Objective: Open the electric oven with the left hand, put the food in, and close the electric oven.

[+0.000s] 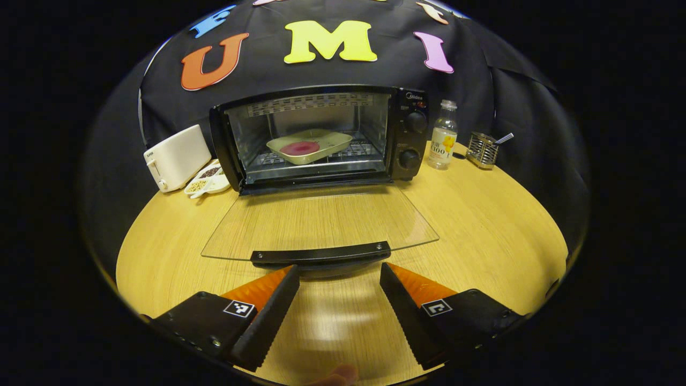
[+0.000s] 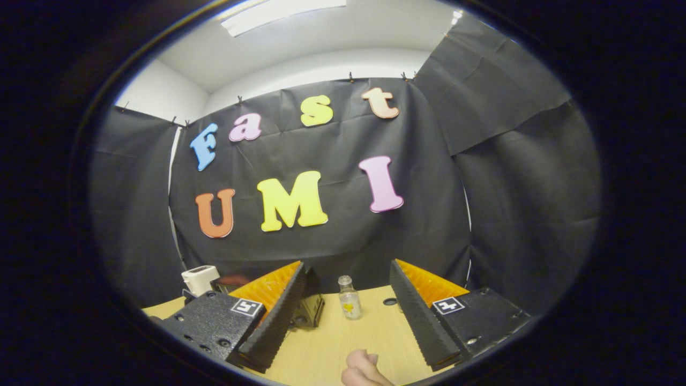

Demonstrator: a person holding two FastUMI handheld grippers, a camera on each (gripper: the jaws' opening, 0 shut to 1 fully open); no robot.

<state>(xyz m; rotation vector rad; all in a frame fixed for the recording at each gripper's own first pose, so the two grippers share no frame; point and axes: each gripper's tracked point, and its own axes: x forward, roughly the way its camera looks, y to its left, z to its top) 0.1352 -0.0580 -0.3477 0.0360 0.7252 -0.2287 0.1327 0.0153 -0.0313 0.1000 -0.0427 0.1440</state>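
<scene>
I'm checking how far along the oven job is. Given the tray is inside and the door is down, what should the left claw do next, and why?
Probably ease the open left claw forward to the door handle and lift. The tray already sits on the rack inside the oven, the glass door lies flat open, and the handle is just ahead of the fingertips.
</scene>
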